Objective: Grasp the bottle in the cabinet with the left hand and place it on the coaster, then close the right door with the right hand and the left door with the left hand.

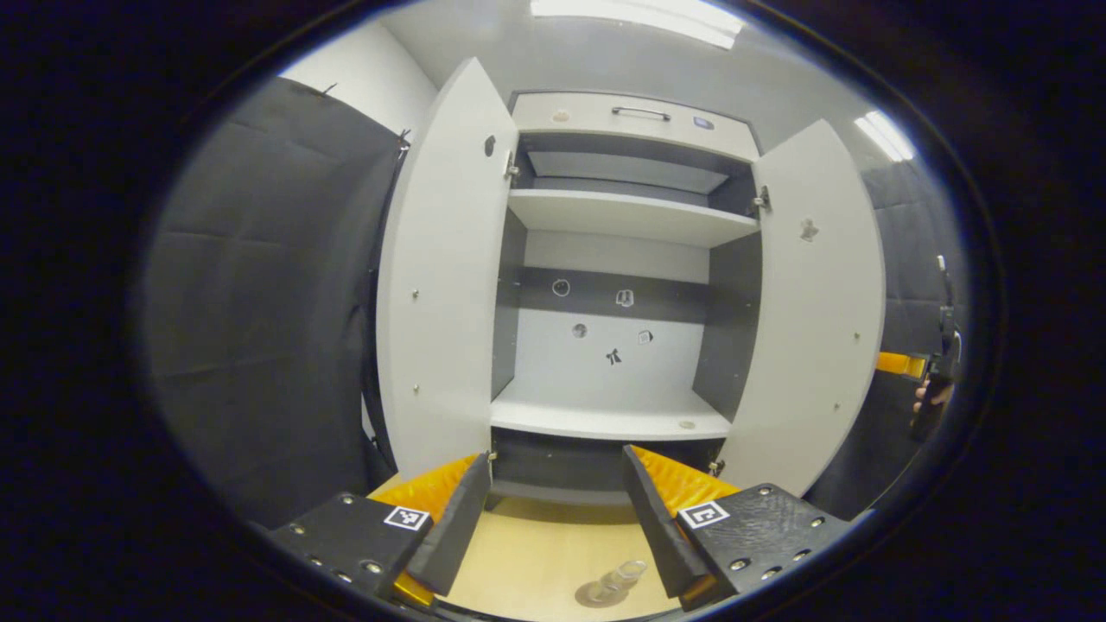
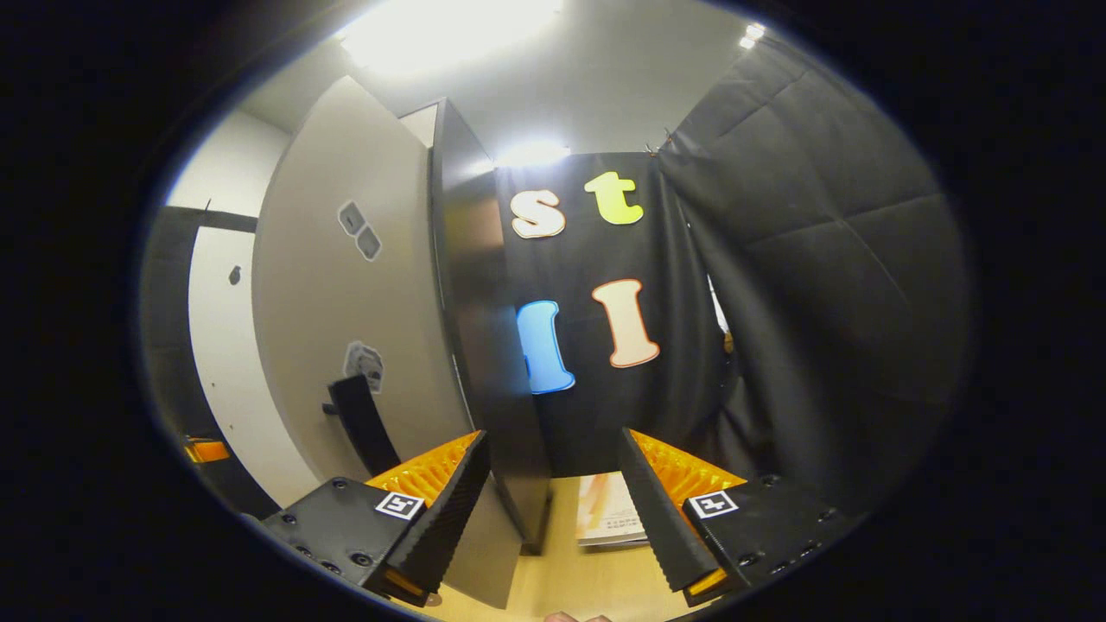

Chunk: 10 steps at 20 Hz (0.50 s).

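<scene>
- From the left gripper view, my left gripper (image 1: 553, 527) has its fingers spread wide with nothing between them.
- Straight ahead of those fingers stands the cabinet (image 1: 622, 259), both doors swung out: the left door (image 1: 445, 276) ahead and to the left of my fingers, the right door (image 1: 816, 311) ahead and to the right.
- The lower shelf (image 1: 605, 419) just beyond my fingertips looks bare apart from a small round mark near its right end.
- The bottle (image 1: 624, 574) is on the wooden table (image 1: 527, 561), low between my two fingers and nearer the right one; it is clear and seems to sit on the round coaster (image 1: 599, 593), though I cannot tell whether it is fully upright.
- Far off past the right door I see another gripper (image 1: 903, 364) and part of a hand (image 1: 929, 396).
- In the right gripper view, my right gripper (image 2: 553, 518) is also spread wide and carries nothing.
- The edge of the open right door (image 2: 346, 302) lies ahead, between my fingers and toward the left one; a dark handle (image 2: 363, 423) on its face sits just above my left finger.
- A booklet (image 2: 609, 510) lies on the table beside my right finger.
</scene>
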Tool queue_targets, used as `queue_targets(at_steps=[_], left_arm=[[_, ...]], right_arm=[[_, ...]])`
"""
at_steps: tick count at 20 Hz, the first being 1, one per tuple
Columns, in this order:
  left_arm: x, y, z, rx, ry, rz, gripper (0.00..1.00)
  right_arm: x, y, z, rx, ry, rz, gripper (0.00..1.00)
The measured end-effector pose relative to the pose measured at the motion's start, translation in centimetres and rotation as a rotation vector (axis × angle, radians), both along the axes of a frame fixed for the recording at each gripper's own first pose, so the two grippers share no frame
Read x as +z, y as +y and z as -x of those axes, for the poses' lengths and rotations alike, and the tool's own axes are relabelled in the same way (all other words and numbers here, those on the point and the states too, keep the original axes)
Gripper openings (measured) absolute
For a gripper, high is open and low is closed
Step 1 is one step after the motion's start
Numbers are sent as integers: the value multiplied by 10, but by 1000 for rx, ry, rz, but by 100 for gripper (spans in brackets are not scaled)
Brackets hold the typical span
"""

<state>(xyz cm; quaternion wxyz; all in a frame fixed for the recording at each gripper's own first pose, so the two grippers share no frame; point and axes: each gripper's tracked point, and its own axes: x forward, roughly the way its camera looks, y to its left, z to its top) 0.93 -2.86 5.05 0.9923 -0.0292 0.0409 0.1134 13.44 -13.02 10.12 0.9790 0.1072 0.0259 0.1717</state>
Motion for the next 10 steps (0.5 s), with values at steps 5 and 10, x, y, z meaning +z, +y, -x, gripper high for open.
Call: queue_targets(at_steps=[5,10], left_arm=[[10,38,-14,30,-41,83,89],[1,64,-18,7,-38,78,89]], right_arm=[[23,21,-1,22,-30,27,95],[21,24,-1,-46,-20,60,92]])
